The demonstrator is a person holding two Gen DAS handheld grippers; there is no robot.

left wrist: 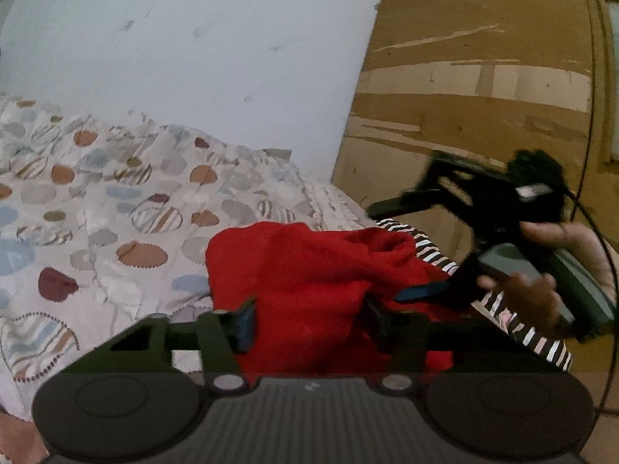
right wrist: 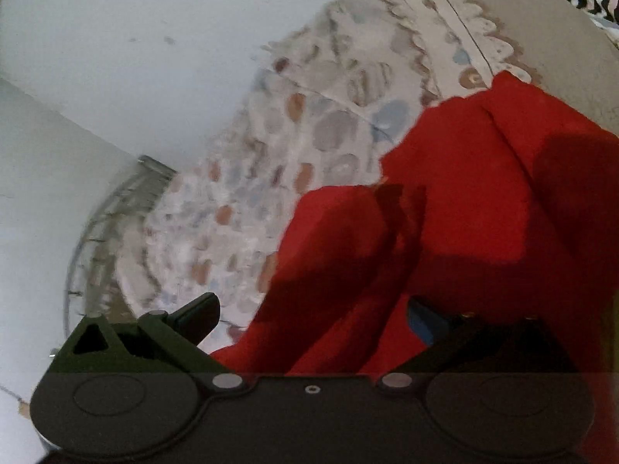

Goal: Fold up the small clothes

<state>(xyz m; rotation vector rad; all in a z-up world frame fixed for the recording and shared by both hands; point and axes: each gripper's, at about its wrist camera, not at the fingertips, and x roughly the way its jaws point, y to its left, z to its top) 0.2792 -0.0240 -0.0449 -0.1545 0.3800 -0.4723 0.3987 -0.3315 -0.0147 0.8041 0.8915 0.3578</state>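
Left gripper (left wrist: 309, 319): its two fingers are standing partly apart with a bunched fold of the red garment (left wrist: 309, 270) filling the gap between them; the blue-faced pads are sitting against the cloth on either side, gripping it.

Right gripper (right wrist: 313, 317): its fingers are standing wide apart. Red cloth (right wrist: 445, 201) is lying across the gap, but the left finger is sitting clear of it over the bedcover and no pad is pressing on it. Seen from the left wrist, this gripper (left wrist: 410, 247) is hovering tilted and motion-blurred above the garment's right side, a hand (left wrist: 541, 282) wrapping its handle and a thin black cable (left wrist: 588, 116) trailing upward.

Red garment: it is lying crumpled in a soft mound at the near edge of the bed.

Striped cloth (left wrist: 437, 259), black, white and pink: it is showing just behind and to the right of the red garment, touching it.

Bedcover (left wrist: 116, 212), pale with scalloped circles in rust, blue, grey and maroon: it is spreading beneath both cloths.

Pale wall (left wrist: 193, 38) is rising behind the bed; a brown board panel (left wrist: 483, 77) is standing to the right.
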